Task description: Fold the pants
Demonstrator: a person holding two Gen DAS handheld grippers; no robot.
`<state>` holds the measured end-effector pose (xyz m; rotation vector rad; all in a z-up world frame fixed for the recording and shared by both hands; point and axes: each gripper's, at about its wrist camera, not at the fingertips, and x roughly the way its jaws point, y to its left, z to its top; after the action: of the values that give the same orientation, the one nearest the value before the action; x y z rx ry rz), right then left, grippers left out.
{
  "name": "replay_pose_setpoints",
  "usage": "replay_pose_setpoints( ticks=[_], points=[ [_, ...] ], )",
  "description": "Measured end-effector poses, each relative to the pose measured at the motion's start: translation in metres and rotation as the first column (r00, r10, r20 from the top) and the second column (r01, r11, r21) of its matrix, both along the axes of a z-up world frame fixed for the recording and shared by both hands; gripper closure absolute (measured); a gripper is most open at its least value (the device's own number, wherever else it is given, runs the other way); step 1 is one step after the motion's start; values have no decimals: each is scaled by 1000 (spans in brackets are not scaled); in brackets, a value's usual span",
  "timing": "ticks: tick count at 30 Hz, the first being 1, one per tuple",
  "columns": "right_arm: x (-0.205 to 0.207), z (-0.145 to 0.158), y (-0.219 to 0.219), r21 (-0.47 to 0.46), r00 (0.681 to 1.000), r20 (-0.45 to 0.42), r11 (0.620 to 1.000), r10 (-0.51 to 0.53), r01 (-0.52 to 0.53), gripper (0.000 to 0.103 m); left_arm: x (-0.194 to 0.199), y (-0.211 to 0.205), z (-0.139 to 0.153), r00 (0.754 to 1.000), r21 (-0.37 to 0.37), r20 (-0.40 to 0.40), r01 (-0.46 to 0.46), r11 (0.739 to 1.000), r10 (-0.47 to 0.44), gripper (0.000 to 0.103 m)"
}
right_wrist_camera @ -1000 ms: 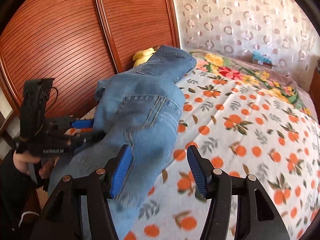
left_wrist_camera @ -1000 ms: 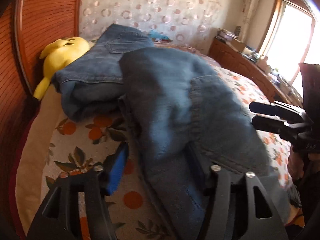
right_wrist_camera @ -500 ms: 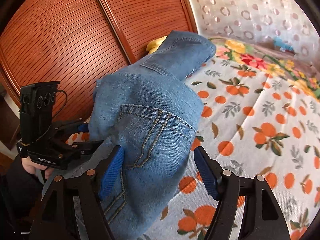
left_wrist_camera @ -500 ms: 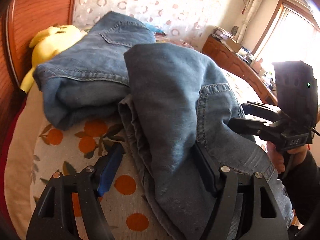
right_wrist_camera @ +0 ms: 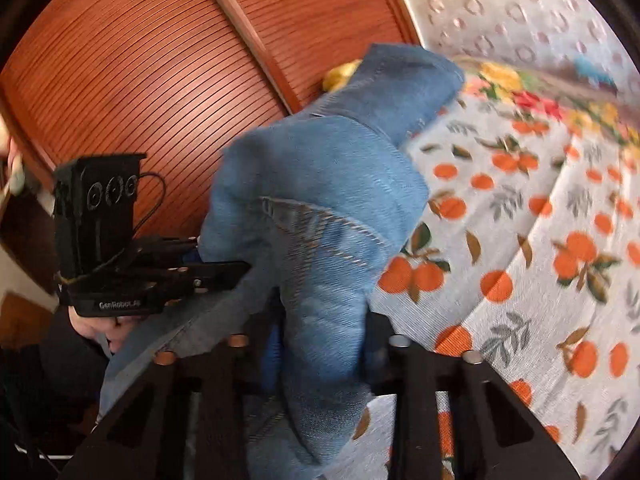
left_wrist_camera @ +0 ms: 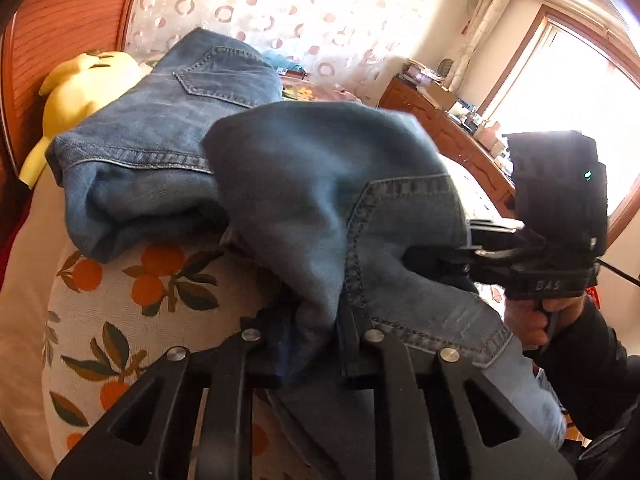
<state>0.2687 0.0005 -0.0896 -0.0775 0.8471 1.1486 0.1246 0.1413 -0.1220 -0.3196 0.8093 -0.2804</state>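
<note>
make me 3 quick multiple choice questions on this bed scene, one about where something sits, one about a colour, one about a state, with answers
1. Where is the yellow plush toy?
A. behind the far pair of jeans, by the wooden panel
B. on the dresser by the window
C. between the left gripper's fingers

2. What colour are the fruits printed on the bedsheet?
A. purple
B. orange
C. blue

3. What is between the fingers of the right gripper?
A. nothing
B. the plush toy
C. a bunch of the near jeans

Answers:
1 A, the left wrist view shows it tucked past the far jeans against the wood.
2 B, orange fruits with green leaves cover the white sheet.
3 C, denim fills the gap while its jaws are closing; the left gripper pinches denim likewise.
</note>
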Motion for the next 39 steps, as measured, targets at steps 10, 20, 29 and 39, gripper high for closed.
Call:
replay_pose_setpoints(
  ticks=[10,20,29,39],
  points=[
    [-30,63,18,86,988,143,994,58,-71,82,-42,18,50,984,-58,163,-61,996,69,87],
    [-30,142,84,132,942,297,970,156,-203,82,-63,77,127,929,-40,320,-183,982,186,87],
    [24,170,134,273,942,296,932,156,-240,82,-29,127,179,905,73,362,-265,961,222,87],
    [146,93,151,245,982,188,969,-12,-35,80,142,124,125,981,233,147,-158,960,126,87]
  ],
)
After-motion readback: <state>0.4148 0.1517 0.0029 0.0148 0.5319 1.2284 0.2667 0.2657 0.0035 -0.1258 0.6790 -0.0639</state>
